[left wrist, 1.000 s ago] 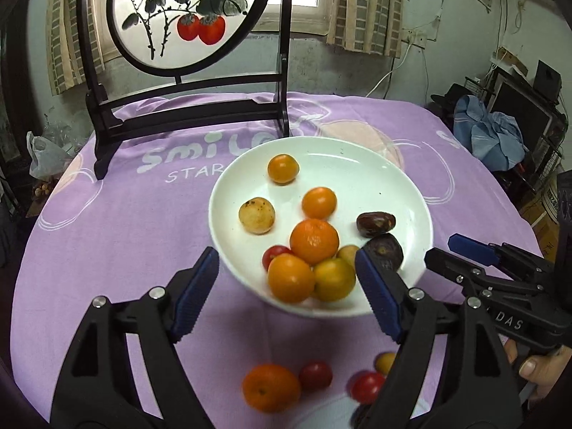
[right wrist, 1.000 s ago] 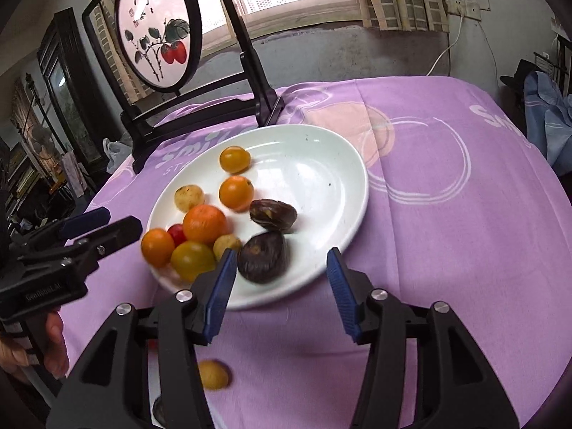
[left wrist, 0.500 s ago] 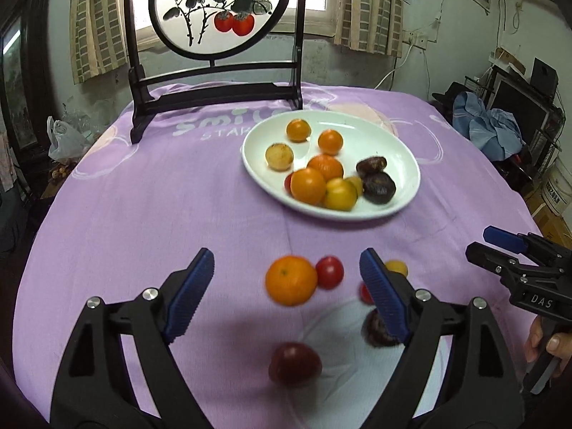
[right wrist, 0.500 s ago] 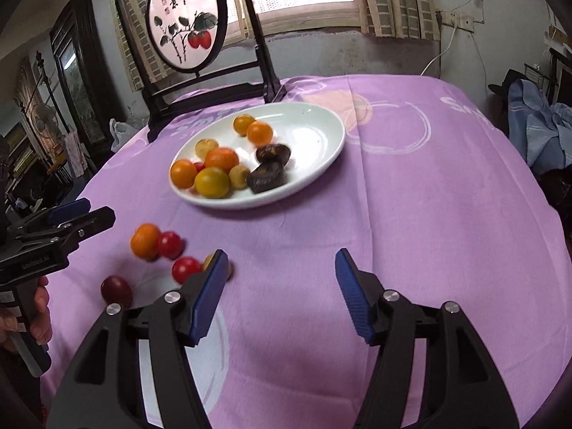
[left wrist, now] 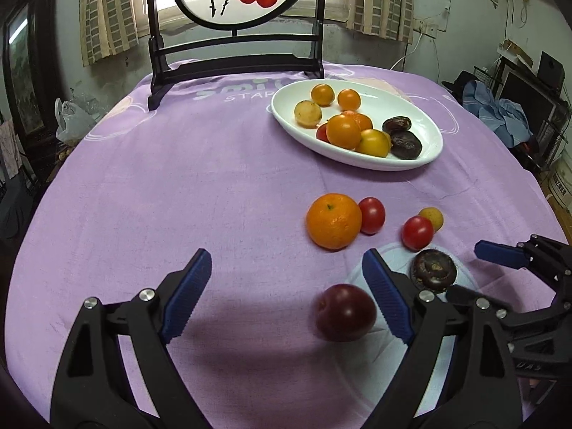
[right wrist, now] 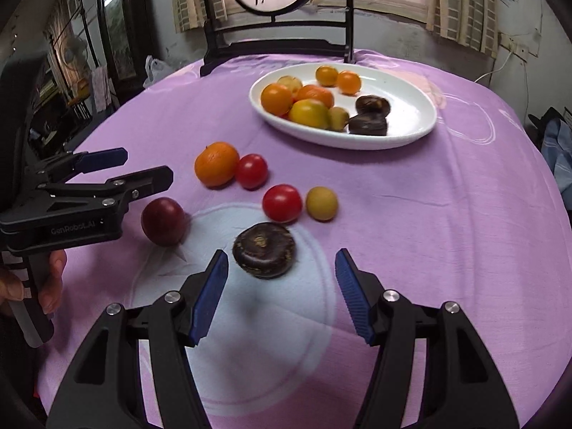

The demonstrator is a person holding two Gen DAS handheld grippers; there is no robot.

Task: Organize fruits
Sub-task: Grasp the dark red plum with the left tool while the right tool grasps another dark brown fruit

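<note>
- The round table wears a purple cloth (left wrist: 178, 178) that fills both wrist views.
- A dark wooden screen stand (left wrist: 236, 60) with a round painted panel stands at the cloth's 12 o'clock edge.
- The white oval plate (left wrist: 427, 159) lies toward 1 o'clock in the left wrist view; it holds orange and yellow fruits with two dark ones at its right end.
- The left gripper (left wrist: 286, 293) hangs above the cloth, its jaws opening with nothing pressed between the blue pads; the dark red plum (left wrist: 345, 312) sits just inside its right finger (left wrist: 384, 298).
- The right gripper (right wrist: 282, 291) is released, its jaws spread and empty; the dark flattened fruit (right wrist: 264, 250) lies at its 12 o'clock, just ahead of the pads, slightly blurred, so contact with the left pad is hard to rule out.
- An orange (left wrist: 333, 221) rests on the cloth at 12 o'clock of the plum, touching a red tomato (left wrist: 371, 215) at its 3 o'clock.
- A second red tomato (right wrist: 282, 203) lies just beside a small yellow fruit (right wrist: 321, 203), both at 12 o'clock of the dark flattened fruit.
- A hand (right wrist: 50, 286) grips the left tool's handle at 9 o'clock in the right wrist view.
</note>
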